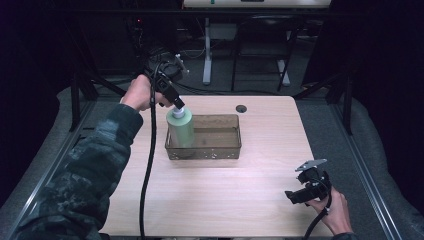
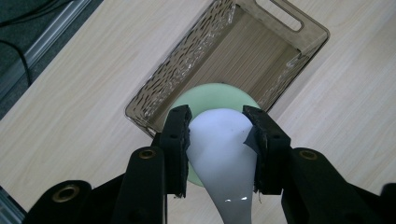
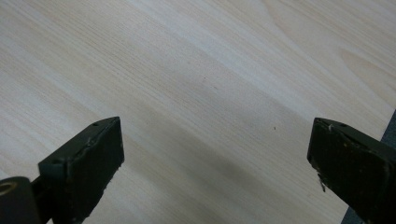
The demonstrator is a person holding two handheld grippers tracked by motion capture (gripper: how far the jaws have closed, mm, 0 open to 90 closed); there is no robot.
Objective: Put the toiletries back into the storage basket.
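So my left tool (image 2: 215, 140) is pinching the white cap (image 2: 219, 154) of a pale green bottle (image 1: 180, 128), which hangs upright at the left end of the smoky plastic bin (image 1: 222, 150) on the desk (image 1: 210, 200). My right tool (image 3: 215, 158) hovers low near the desk's right edge, jaws spread wide, nothing in them.

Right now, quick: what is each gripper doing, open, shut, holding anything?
Left gripper: shut on the white cap of the green bottle, at the tray's left end.
Right gripper: open, empty, over the table.
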